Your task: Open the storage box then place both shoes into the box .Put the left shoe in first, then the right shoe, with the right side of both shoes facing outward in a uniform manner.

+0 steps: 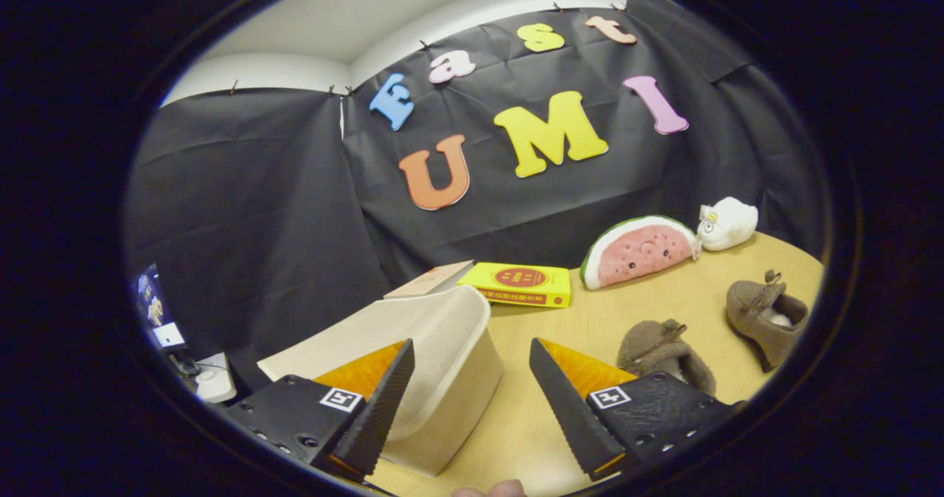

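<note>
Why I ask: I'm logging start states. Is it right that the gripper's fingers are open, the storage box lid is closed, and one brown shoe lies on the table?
Not quite: the gripper view shows two brown shoes on the table, not one. The gripper is open and the storage box lid is closed.

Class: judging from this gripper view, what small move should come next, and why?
Probably ease the open gripper forward-left to the storage box lid: it looks closed, the fingers hold nothing, and both brown shoes still sit on the table.
</note>
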Demonstrator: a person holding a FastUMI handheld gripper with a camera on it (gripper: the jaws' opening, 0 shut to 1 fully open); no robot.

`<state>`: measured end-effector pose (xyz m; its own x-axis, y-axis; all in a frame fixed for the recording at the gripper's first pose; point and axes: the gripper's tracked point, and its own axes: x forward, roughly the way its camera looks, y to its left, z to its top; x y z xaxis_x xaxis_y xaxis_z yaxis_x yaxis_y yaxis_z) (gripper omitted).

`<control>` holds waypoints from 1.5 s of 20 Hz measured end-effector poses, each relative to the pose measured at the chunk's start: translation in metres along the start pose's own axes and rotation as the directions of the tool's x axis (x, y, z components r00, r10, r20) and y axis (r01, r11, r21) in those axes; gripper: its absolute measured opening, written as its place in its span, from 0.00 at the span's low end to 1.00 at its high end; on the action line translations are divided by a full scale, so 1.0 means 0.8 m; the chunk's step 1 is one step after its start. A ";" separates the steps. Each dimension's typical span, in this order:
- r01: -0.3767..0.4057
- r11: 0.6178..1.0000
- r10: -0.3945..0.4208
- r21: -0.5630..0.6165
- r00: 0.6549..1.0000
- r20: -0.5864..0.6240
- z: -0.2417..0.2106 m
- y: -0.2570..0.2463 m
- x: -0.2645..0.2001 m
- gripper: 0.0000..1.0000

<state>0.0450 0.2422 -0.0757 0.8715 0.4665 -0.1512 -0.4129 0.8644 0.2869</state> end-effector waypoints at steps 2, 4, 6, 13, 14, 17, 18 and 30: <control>-0.033 0.999 0.033 0.024 0.999 -0.014 -0.008 0.014 0.010 0.96; -0.048 0.997 0.050 0.059 0.998 -0.024 -0.010 0.018 0.017 0.96; -0.073 0.989 0.080 0.126 0.995 -0.055 -0.018 0.023 0.025 0.95; -0.122 0.918 0.183 0.376 0.974 -0.130 -0.041 0.033 0.042 0.97; -0.124 0.905 0.197 0.407 0.970 -0.142 -0.044 0.033 0.043 0.97; -0.132 0.877 0.228 0.461 0.961 -0.157 -0.044 0.037 0.041 0.96; -0.141 0.868 0.241 0.476 0.958 -0.156 -0.042 0.038 0.041 0.95; -0.150 0.893 0.221 0.425 0.968 -0.122 0.015 0.044 0.021 0.12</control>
<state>0.0482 0.2786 -0.0570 0.7199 0.6652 -0.1984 -0.3869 0.6219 0.6809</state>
